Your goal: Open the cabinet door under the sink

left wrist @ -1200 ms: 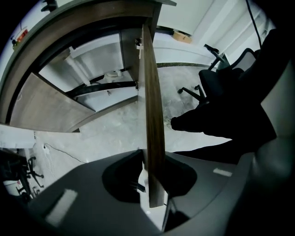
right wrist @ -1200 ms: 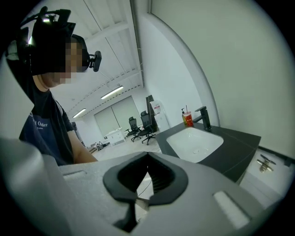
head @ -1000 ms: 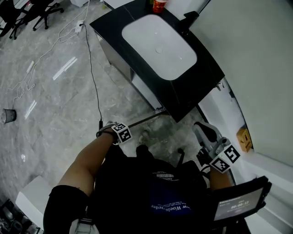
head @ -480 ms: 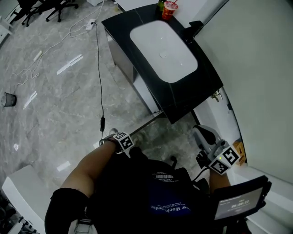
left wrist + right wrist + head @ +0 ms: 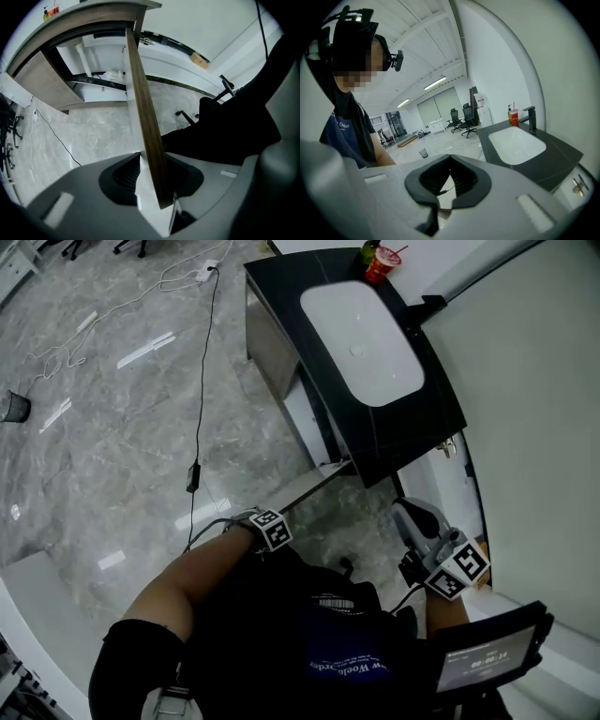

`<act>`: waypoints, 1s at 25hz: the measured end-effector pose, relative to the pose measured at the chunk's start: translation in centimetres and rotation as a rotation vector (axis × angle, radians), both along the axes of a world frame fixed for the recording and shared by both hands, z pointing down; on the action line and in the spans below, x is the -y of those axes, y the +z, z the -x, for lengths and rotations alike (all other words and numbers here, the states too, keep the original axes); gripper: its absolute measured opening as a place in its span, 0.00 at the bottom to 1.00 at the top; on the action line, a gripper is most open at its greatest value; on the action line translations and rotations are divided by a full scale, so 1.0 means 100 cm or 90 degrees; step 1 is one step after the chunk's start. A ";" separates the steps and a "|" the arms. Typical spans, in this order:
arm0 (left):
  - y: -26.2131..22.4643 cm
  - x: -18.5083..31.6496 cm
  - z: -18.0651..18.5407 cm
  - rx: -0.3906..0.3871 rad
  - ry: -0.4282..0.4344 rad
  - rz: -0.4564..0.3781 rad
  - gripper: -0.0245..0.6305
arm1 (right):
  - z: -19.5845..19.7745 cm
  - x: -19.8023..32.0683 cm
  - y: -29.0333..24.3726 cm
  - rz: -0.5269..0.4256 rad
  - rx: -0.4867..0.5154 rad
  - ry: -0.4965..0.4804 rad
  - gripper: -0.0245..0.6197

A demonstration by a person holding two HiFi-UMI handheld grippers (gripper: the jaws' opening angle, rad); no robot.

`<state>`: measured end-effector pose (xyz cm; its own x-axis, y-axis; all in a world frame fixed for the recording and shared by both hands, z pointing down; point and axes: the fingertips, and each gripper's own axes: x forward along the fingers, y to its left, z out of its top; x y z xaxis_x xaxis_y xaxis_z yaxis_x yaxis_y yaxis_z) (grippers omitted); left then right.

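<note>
The black counter (image 5: 412,418) with its white sink (image 5: 361,329) stands at the upper right. Below it the cabinet door (image 5: 309,486) stands swung out, seen edge-on. In the left gripper view the door's wooden edge (image 5: 140,93) runs from the cabinet down between the jaws of my left gripper (image 5: 152,157). Those jaws are opening, with the door between them. In the head view only the left gripper's marker cube (image 5: 270,529) shows. My right gripper (image 5: 405,507) hangs off to the right of the door, shut and holding nothing; it faces the sink (image 5: 515,145).
A red cup (image 5: 382,263) and a black tap (image 5: 427,306) stand at the counter's far end. A black cable (image 5: 200,409) trails over the marble floor, and a small bin (image 5: 16,407) stands at the left. Inside the cabinet (image 5: 105,75) are pipes and white walls.
The head view has swung, so the sink sits further right. My left hand's cube has slid right and down along the door's edge. The right gripper has hardly shifted.
</note>
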<state>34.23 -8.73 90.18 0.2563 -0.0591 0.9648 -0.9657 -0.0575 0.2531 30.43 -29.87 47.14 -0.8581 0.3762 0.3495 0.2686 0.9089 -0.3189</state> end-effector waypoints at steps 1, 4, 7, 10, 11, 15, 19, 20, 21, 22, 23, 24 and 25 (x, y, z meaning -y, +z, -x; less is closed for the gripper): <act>-0.002 0.000 -0.002 -0.007 -0.013 -0.020 0.28 | 0.000 -0.006 -0.001 -0.002 0.001 -0.002 0.04; -0.017 -0.002 0.000 -0.038 -0.088 -0.081 0.42 | 0.001 -0.020 -0.013 -0.005 0.018 -0.009 0.04; -0.046 -0.010 0.012 -0.047 -0.155 -0.136 0.42 | -0.001 -0.033 -0.034 0.001 0.045 -0.003 0.04; -0.083 -0.021 0.027 -0.040 -0.198 -0.181 0.42 | -0.006 -0.035 -0.049 0.002 0.064 0.006 0.04; -0.097 -0.025 0.032 -0.036 -0.209 -0.195 0.42 | -0.006 -0.037 -0.056 0.009 0.075 0.006 0.04; -0.193 -0.013 0.069 0.000 -0.281 -0.350 0.33 | -0.011 -0.025 -0.069 0.003 0.099 -0.004 0.04; -0.333 0.028 0.110 0.041 -0.367 -0.594 0.15 | -0.007 0.004 -0.088 -0.003 0.131 -0.034 0.04; -0.371 0.041 0.117 0.054 -0.383 -0.654 0.12 | -0.006 0.015 -0.094 -0.003 0.135 -0.045 0.04; -0.407 0.053 0.122 0.066 -0.398 -0.708 0.08 | -0.005 0.025 -0.099 -0.004 0.137 -0.057 0.04; -0.436 0.062 0.125 0.077 -0.411 -0.754 0.06 | -0.005 0.033 -0.103 -0.006 0.143 -0.070 0.04; -0.458 0.067 0.126 0.089 -0.423 -0.792 0.04 | -0.005 0.037 -0.103 -0.009 0.151 -0.083 0.04; -0.473 0.070 0.126 0.100 -0.433 -0.825 0.04 | -0.006 0.039 -0.101 -0.012 0.160 -0.096 0.04; -0.484 0.072 0.125 0.108 -0.441 -0.854 0.04 | -0.007 0.040 -0.098 -0.013 0.168 -0.106 0.04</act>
<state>21.70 -15.93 41.81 -0.2951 -0.9485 0.1156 -0.9095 0.3159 0.2703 31.11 -33.92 37.35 -0.8471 0.5150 0.1315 0.4861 0.8507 -0.2003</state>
